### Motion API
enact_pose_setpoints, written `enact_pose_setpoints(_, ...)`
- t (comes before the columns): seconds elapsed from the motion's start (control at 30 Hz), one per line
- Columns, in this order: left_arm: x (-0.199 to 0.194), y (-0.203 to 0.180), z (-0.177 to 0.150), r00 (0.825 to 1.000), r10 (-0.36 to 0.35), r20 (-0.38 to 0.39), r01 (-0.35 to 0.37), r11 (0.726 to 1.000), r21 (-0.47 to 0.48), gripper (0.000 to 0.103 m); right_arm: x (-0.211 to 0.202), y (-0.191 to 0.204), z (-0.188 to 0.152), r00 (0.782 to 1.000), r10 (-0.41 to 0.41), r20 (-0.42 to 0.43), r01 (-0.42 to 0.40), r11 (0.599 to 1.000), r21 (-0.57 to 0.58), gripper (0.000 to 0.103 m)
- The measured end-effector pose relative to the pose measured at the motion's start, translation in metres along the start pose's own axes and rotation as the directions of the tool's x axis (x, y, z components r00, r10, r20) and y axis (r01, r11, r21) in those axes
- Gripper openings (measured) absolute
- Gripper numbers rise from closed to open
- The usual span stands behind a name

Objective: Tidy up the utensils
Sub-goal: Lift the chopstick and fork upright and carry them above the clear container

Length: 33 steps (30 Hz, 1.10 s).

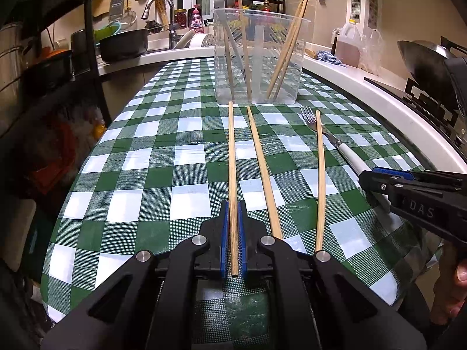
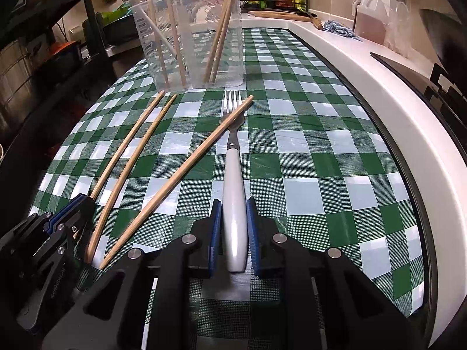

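On a desk (image 1: 181, 134) covered in green-and-white checked cloth, the left tool (image 1: 233, 218) has its blue pads (image 1: 224, 233) pressed against either side of a wooden chopstick (image 1: 232, 157) that lies flat, its far tip just short of a clear plastic container (image 1: 259, 58). Two more loose chopsticks (image 1: 262, 169) lie to its right, the farther one (image 1: 320, 175) resting across the tines of a white-handled fork (image 2: 233, 180). The right tool (image 2: 233, 218) straddles that fork's handle, blue pads (image 2: 251, 233) close on both sides, though whether they fully pinch it cannot be told. The container stands upright at the desk's far end, holding several chopsticks (image 2: 219, 35) leaning against its walls.
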State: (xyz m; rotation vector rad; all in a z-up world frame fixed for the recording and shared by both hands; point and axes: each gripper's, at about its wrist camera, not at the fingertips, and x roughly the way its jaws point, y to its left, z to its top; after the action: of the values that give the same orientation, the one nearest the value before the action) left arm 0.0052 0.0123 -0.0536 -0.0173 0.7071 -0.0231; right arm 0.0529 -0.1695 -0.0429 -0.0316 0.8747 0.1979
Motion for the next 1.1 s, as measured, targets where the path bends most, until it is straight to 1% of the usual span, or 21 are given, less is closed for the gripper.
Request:
enact_pose_setpoints(0.23,-0.001,0.001,0.001,1.0,0.001,-0.004,-0.001,1.0,-0.003,0.006,-0.001,-0.003,0.001,1.0,0.019,-0.009,-0.019,1.0,0.014,0.018)
enact_pose_setpoints(0.4,-0.013,0.002,0.009,0.999,-0.001,0.035,0.001,1.0,-0.003,0.006,-0.014,-0.002,0.006,0.999,0.035,0.015,-0.035,0.999,0.012,0.018)
enact_pose_setpoints(0.63,-0.028,0.008,0.015,0.997,0.007,0.076,-0.005,1.0,-0.018,0.006,-0.033,0.001,0.011,0.997,0.024,0.069,-0.023,1.0,-0.015,0.017)
enact_pose_setpoints(0.83,-0.048,0.01,0.024,0.992,0.011,0.125,-0.01,1.0,-0.006,0.006,-0.051,0.003,0.016,0.993,0.028,0.117,-0.025,0.999,-0.026,0.017)
enact_pose_setpoints(1.1,-0.08,0.017,0.039,0.981,-0.003,0.194,0.007,1.0,-0.023,0.006,-0.07,0.0,0.028,0.989,0.041,0.145,-0.039,0.999,-0.017,0.017)
